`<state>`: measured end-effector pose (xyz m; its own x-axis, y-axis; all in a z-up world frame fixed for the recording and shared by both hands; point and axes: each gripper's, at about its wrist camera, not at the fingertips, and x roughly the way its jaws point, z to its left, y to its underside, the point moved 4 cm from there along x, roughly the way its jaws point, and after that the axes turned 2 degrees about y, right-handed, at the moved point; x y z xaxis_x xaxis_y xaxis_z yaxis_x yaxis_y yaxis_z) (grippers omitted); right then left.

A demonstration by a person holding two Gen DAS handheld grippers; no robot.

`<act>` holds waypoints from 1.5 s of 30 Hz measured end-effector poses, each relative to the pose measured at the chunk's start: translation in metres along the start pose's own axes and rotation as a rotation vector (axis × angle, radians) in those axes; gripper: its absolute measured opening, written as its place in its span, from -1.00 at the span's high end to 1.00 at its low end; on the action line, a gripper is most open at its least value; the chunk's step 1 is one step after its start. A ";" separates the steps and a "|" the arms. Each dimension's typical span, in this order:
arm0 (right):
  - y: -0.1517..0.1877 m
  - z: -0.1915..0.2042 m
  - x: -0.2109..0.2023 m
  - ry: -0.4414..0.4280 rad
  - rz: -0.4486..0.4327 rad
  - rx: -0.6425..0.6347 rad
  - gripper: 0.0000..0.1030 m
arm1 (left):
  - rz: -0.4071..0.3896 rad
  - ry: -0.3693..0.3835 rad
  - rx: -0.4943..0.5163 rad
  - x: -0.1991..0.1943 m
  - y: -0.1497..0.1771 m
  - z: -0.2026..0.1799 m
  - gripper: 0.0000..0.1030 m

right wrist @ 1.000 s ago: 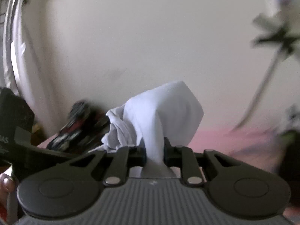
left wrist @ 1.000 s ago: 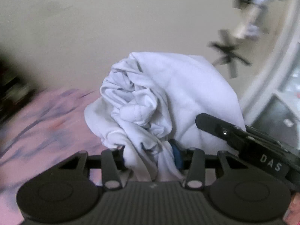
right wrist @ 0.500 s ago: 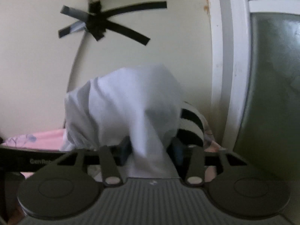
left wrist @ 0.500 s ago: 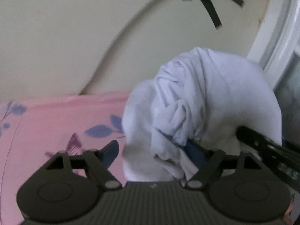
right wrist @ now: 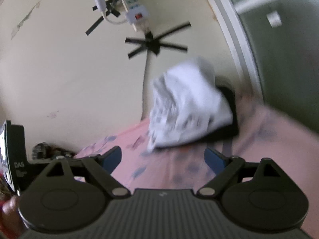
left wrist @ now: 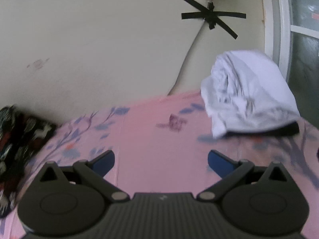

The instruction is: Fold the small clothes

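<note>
A crumpled white garment (left wrist: 247,97) lies in a bundle on a dark item at the far right of the pink flowered sheet (left wrist: 151,139), close to the wall. In the right wrist view the same white garment (right wrist: 187,105) is blurred and sits ahead, slightly right. My left gripper (left wrist: 161,162) has its jaws opening wide, with nothing between the blue pads. My right gripper (right wrist: 163,159) also has its jaws opening, and nothing lies between them. Both grippers are well short of the garment.
A dark patterned cloth (left wrist: 18,143) lies at the left edge of the bed. A cable (left wrist: 183,67) runs down the cream wall from a power strip (right wrist: 135,10) held with black tape. A white door frame (left wrist: 279,31) stands at the right. The left gripper's body (right wrist: 14,155) shows at the far left.
Both grippers let go of the white garment and opened wide. The garment now lies on the bed at the far right, away from both grippers, which have pulled back.
</note>
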<state>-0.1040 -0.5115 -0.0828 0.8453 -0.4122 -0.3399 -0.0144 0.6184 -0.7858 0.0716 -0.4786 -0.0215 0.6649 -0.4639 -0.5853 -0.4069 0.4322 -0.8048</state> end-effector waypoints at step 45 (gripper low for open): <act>0.060 0.054 -0.061 0.033 0.005 0.003 -0.66 | -0.045 0.016 0.069 -0.100 0.060 0.017 -0.99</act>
<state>-0.1278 -0.4126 -0.0814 0.8271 -0.4308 -0.3611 -0.0173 0.6225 -0.7824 -0.0087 -0.3927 -0.0098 0.6713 -0.4964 -0.5505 -0.3322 0.4624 -0.8221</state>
